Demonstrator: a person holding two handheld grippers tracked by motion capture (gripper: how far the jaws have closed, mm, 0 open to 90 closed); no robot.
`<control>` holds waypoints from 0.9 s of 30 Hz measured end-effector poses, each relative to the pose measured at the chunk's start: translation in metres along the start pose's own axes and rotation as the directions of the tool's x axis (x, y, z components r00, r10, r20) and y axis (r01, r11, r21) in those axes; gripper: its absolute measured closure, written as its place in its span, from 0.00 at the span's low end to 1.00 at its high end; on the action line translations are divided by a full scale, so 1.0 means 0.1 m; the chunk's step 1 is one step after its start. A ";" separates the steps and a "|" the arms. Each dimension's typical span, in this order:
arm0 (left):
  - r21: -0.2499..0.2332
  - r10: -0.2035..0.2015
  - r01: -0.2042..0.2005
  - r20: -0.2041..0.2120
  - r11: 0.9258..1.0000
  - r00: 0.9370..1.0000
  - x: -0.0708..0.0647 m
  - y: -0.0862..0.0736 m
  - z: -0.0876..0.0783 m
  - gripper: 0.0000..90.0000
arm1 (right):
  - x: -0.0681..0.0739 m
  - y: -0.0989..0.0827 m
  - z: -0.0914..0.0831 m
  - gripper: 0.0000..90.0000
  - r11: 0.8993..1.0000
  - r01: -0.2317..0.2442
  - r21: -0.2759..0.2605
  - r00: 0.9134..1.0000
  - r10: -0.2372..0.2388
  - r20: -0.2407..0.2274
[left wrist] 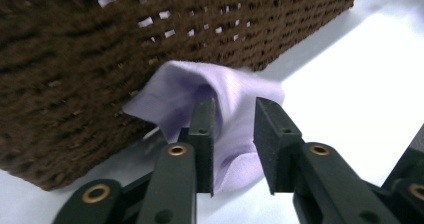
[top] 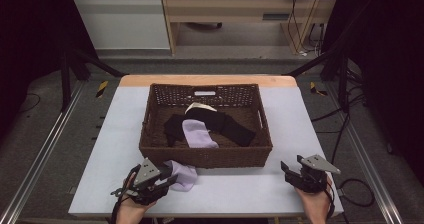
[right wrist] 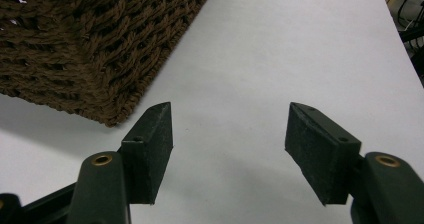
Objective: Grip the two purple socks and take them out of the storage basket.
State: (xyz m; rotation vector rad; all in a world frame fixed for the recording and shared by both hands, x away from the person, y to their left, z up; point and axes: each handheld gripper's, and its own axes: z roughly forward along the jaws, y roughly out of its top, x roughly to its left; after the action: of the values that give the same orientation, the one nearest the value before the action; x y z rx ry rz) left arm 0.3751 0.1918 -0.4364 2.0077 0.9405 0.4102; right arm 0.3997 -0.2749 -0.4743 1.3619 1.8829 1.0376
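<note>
A lilac sock (top: 183, 176) lies crumpled on the white table against the front wall of a brown woven basket (top: 205, 156). My left gripper (top: 171, 181) sits at it with the jaws a little apart. In the left gripper view the sock (left wrist: 190, 86) bulges between and behind the two pads, which do not pinch it, so my left gripper (left wrist: 235, 109) is open. My right gripper (top: 292, 170) rests near the table's front right corner. Its jaws (right wrist: 230, 116) stand wide open over bare table.
Inside the basket lie another lilac sock (top: 199, 134), black socks (top: 235, 126) and a cream piece (top: 200, 107). The basket wall (left wrist: 75, 59) rises close to my left gripper, and its corner (right wrist: 75, 44) is left of the right one. White table surface (top: 300, 119) flanks the basket.
</note>
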 end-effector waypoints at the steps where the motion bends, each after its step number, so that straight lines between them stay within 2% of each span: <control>1: -0.010 -0.001 0.001 -0.007 1.000 1.000 0.00 0.02 -0.02 0.73 | 0.00 0.00 0.00 0.40 1.000 -0.002 0.001 1.000 0.002 -0.001; 6: -0.072 -0.021 0.020 -0.021 0.997 1.000 0.01 0.13 -0.17 0.66 | 0.00 0.00 0.00 0.40 1.000 -0.007 0.005 1.000 0.007 0.002; 11: -0.107 -0.030 0.026 -0.039 0.994 0.999 0.02 0.25 -0.24 0.62 | -0.01 -0.02 0.00 0.40 1.000 -0.009 0.001 1.000 0.009 0.005; 16: -0.159 -0.021 0.013 -0.053 0.987 0.998 0.04 0.49 -0.33 0.56 | -0.01 -0.01 0.01 0.39 1.000 -0.007 0.004 1.000 0.007 0.001; 18: -0.175 -0.021 0.013 -0.043 0.984 0.999 0.07 0.58 -0.35 0.56 | 0.00 -0.01 0.01 0.39 1.000 -0.008 0.005 1.000 0.008 0.000; 23: -0.196 -0.016 0.005 -0.055 0.981 0.998 0.14 0.84 -0.34 0.54 | 0.00 0.00 0.00 0.39 1.000 -0.014 0.001 1.000 0.014 -0.005; 27: -0.200 -0.012 -0.005 -0.084 0.980 0.996 0.20 1.03 -0.28 0.52 | -0.01 0.00 0.01 0.39 1.000 -0.013 -0.002 1.000 0.013 -0.002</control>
State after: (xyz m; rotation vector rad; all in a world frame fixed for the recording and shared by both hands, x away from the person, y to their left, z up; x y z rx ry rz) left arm 0.4193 0.1867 -0.3373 1.8175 0.9168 0.5697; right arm 0.4006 -0.2758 -0.4746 1.3747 1.8762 1.0473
